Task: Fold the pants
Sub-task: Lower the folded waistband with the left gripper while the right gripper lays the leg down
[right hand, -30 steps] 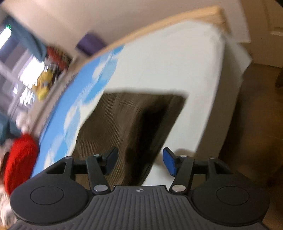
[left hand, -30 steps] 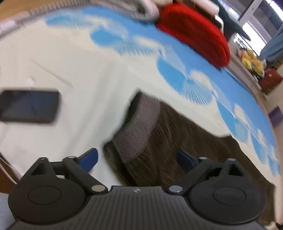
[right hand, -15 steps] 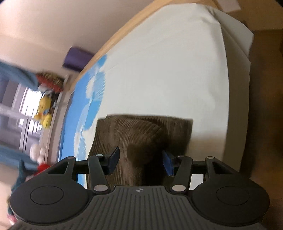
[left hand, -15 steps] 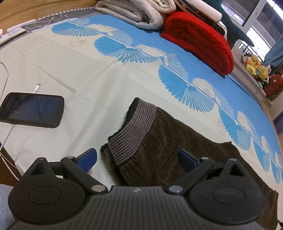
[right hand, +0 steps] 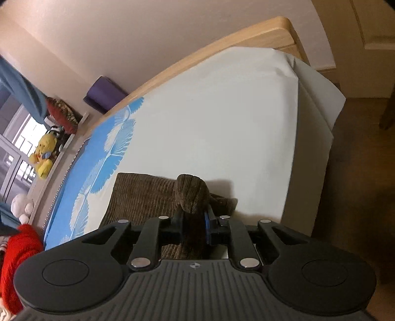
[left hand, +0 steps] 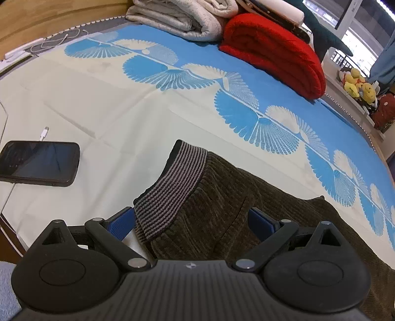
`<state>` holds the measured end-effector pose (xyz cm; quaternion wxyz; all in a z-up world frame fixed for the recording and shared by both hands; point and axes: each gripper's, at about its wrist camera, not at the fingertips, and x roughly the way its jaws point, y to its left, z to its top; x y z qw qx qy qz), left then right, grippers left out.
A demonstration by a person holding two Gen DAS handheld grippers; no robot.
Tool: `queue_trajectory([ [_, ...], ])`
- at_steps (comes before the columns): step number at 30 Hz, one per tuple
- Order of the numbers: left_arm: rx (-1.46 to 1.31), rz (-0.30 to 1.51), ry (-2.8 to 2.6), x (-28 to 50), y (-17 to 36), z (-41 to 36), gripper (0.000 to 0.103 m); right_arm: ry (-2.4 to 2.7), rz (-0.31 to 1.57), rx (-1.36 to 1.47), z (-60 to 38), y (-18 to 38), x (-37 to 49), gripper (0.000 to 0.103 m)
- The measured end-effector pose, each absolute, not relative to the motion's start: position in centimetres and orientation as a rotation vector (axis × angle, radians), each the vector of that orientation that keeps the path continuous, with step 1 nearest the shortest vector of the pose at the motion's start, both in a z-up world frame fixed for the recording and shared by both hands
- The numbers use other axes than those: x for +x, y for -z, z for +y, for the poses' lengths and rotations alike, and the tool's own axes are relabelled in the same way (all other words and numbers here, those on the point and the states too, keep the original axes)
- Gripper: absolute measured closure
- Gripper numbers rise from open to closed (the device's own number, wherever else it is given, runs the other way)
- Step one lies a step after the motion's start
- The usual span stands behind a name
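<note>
Brown corduroy pants (left hand: 246,212) lie on the bed, with a grey striped waistband (left hand: 172,192) at their near left end. My left gripper (left hand: 191,222) is open; its blue pads straddle the waistband corner and the fabric beside it. In the right wrist view the leg end of the pants (right hand: 140,195) lies on the white sheet. My right gripper (right hand: 193,222) is shut on a pinched fold of the brown fabric (right hand: 191,192), which bulges up above the fingers.
A black phone (left hand: 39,163) with a white cable lies on the sheet at left. A red rolled blanket (left hand: 276,51) and grey folded blankets (left hand: 177,17) sit at the bed's far side. The bed's corner (right hand: 318,98) drops to a wooden floor at right.
My right gripper has closed from open onto the pants' leg end, bunching the fabric. My left gripper has moved closer over the waistband and stays open.
</note>
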<state>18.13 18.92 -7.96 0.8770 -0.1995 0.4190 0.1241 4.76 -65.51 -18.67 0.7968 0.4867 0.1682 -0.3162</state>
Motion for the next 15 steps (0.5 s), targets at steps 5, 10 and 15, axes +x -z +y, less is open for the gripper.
queue_trajectory([
  [5, -0.407, 0.852, -0.256, 18.3, 7.8, 18.7, 0.004, 0.885, 0.343, 0.980, -66.1, 16.6, 3.0, 0.030],
  [10, -0.366, 0.847, -0.233, 19.2, 8.2, 18.2, 0.003, 0.883, 0.400, 0.884, -65.4, 15.0, 3.0, 0.036],
  [15, -0.383, 0.841, -0.224, 20.6, 8.3, 18.6, 0.001, 0.425, 0.411, 0.748, -58.1, 9.4, 9.0, 0.052],
])
